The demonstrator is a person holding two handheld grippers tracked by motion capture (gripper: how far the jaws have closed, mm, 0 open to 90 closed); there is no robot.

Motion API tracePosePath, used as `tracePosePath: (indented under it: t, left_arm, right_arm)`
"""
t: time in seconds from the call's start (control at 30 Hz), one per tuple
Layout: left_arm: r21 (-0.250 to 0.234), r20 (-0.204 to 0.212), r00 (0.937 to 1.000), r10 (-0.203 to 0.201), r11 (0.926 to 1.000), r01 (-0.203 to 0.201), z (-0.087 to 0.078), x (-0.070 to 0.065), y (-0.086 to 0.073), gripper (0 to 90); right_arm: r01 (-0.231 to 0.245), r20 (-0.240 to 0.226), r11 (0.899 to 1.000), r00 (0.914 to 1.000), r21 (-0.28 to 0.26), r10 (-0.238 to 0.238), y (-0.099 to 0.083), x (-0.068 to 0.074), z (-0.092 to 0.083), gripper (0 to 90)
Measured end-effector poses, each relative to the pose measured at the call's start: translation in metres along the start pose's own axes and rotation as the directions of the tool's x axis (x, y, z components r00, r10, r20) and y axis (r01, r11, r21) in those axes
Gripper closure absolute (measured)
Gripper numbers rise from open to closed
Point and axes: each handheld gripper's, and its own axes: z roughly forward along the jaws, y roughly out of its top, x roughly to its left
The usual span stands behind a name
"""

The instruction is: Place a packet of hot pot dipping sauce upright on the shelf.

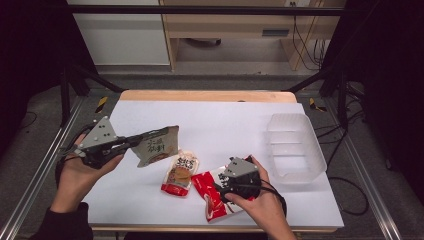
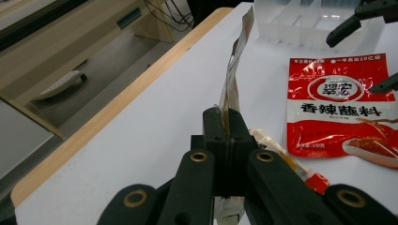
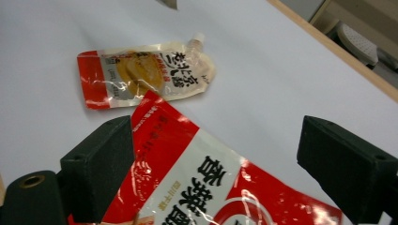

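White paper is covering a wooden table (image 1: 150, 116), seen from above, with a person's two hands coming in from the near edge, each holding a black two-jaw gripper.

At the left, the left gripper (image 1: 139, 141) is pointing across the table toward the right, lifted above the surface. Its jaws are pressing tightly together on one edge of a brown pouch (image 1: 158, 145) with dark printed lettering, which is hanging in the air clear of the table. In the left gripper view, the left gripper (image 2: 227, 123) is pinching the thin edge of the brown pouch (image 2: 233, 75), which is standing up edge-on from the jaws.

Just below and to the right of that pouch, a spouted pouch (image 1: 180, 173) in orange, red and cream is lying flat on the paper. Beside it to the right, a red packet (image 1: 210, 192) with white and black lettering is also lying flat, near the front edge.

The right gripper (image 1: 223, 192) is hovering over the red packet, with its jaws spread wide and gripping nothing. In the right gripper view, the right gripper (image 3: 216, 164) is framing the red packet (image 3: 187, 187) between its separated pads, with the spouted pouch (image 3: 145, 75) lying farther off.

At the far right of the table, a clear plastic tub (image 1: 294, 146) is sitting upright, well apart from the packets.
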Motion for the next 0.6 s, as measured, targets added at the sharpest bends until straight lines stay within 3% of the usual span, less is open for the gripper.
tracePosePath:
  t: [0.27,0.43,0.6]
  left_arm:
    - [-0.012,0.079,0.9967,0.014,0.9998,-0.013,0.021,-0.008,0.019,90.0]
    - [-0.018,0.102,0.9945,0.023,0.9996,-0.021,0.031,-0.011,0.026,90.0]
    - [-0.014,0.109,0.9933,0.037,0.9993,-0.036,0.037,-0.016,0.032,90.0]
  right_arm:
    - [0.025,0.001,0.997,0.9997,0.067,-0.025,0.027,-0.026,-0.018,12.8]
    - [0.064,-0.019,0.993,0.9978,0.102,-0.063,0.040,-0.035,-0.022,10.7]
    - [0.107,-0.025,0.989,0.9942,0.102,-0.104,0.052,-0.040,-0.027,11.2]
